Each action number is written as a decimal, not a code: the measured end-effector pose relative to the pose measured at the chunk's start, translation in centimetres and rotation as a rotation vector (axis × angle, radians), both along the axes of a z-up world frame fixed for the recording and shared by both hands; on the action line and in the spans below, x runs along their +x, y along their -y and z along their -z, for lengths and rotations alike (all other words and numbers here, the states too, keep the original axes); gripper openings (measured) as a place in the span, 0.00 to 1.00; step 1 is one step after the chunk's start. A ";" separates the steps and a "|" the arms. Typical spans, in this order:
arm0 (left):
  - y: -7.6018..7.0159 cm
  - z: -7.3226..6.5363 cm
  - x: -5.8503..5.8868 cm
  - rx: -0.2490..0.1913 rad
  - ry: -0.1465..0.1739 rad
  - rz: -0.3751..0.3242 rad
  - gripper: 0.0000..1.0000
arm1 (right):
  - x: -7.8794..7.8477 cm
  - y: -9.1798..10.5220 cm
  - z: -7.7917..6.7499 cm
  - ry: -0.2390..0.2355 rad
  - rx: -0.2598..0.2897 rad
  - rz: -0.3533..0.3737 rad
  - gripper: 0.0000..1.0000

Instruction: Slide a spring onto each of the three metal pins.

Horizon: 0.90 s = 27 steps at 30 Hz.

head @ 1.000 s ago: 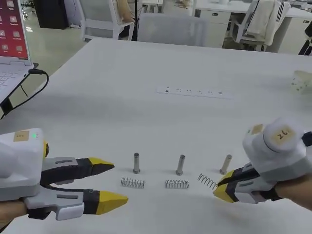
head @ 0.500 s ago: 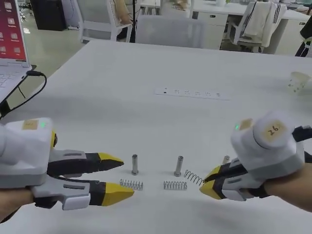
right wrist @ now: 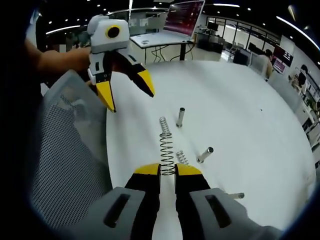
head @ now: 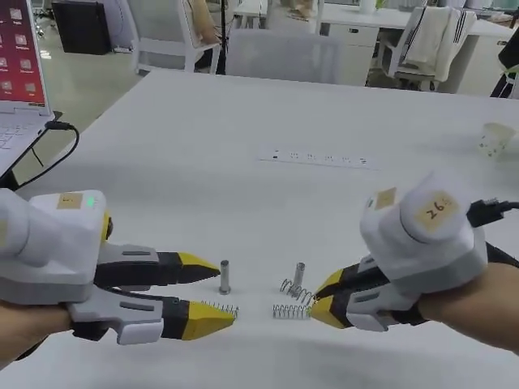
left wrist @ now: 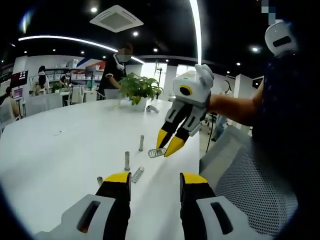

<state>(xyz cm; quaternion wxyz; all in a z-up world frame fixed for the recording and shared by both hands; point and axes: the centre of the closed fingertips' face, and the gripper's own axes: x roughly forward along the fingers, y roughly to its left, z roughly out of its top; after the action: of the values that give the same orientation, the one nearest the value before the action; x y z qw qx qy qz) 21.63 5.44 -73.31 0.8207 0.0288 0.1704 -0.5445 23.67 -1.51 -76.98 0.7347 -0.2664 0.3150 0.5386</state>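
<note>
Spring (right wrist: 166, 147) pinched in right gripper (right wrist: 168, 171) jaws.

Setting: open-plan office / lab floor. Evidence: large white table (head: 243, 130) w/ built-in socket strip (head: 318, 158), open laptop (head: 18, 57) on a stand beside it, mesh office chair (head: 284, 57) + more desks (head: 381, 16) behind. Ceiling: strip lights (left wrist: 60, 41), cassette AC vent (left wrist: 116, 18). Potted plant (left wrist: 137, 87) by table's far end; several ppl (left wrist: 40, 75) seated at far desks.
</note>
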 end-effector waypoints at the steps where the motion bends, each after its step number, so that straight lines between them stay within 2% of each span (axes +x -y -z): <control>1: 0.1 0.0 0.0 0.001 0.000 0.003 0.32 | -0.1 -0.1 -0.1 0.001 0.001 -0.004 0.08; 4: 0.2 0.0 -0.2 0.007 0.003 0.013 0.31 | -0.2 -0.5 -0.4 0.007 0.002 -0.018 0.08; 10: 0.5 -0.3 -0.1 -0.008 0.003 0.015 0.30 | -0.9 -1.9 -1.2 0.015 0.023 -0.054 0.08; 27: 1.2 -0.8 -0.1 -0.012 0.017 0.036 0.23 | -2.0 -4.5 -2.3 0.054 0.020 -0.152 0.08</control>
<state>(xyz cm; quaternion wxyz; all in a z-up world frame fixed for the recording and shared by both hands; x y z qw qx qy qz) 21.51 4.19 -72.50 0.8124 0.0315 0.1594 -0.5600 21.68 2.96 -74.68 0.7026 -0.2967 0.2683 0.5885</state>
